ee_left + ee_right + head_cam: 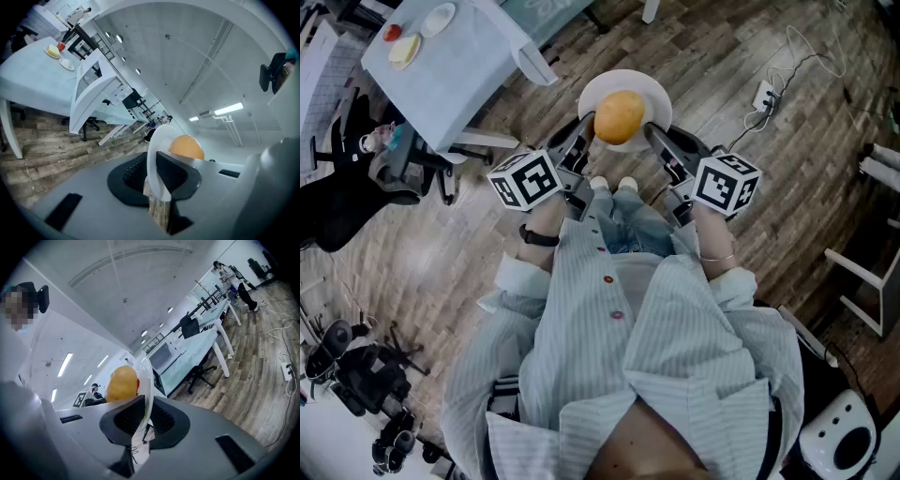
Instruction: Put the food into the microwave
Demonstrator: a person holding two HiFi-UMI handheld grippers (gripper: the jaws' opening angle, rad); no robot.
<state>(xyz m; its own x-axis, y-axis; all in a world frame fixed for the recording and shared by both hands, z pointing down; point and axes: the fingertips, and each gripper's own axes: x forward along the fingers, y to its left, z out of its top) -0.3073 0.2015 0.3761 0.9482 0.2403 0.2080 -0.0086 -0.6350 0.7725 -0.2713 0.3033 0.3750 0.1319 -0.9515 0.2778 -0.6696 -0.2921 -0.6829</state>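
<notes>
A round orange-yellow piece of food (619, 114) lies on a white plate (653, 92) held over the wooden floor in front of me. My left gripper (581, 133) is shut on the plate's left rim, and my right gripper (654, 134) is shut on its right rim. In the left gripper view the plate (157, 143) stands edge-on between the dark pads, with the food (186, 146) behind it. The right gripper view shows the same plate (146, 378) and food (122, 383). A white microwave (93, 86) stands on a light blue table (450, 75) ahead to the left.
The table also carries a small white plate (439, 19), a yellow item (403, 49) and a red one (392, 33). A black office chair (337, 206) stands at the left and camera gear (356, 375) at the lower left. A power strip with cable (766, 94) lies at the right.
</notes>
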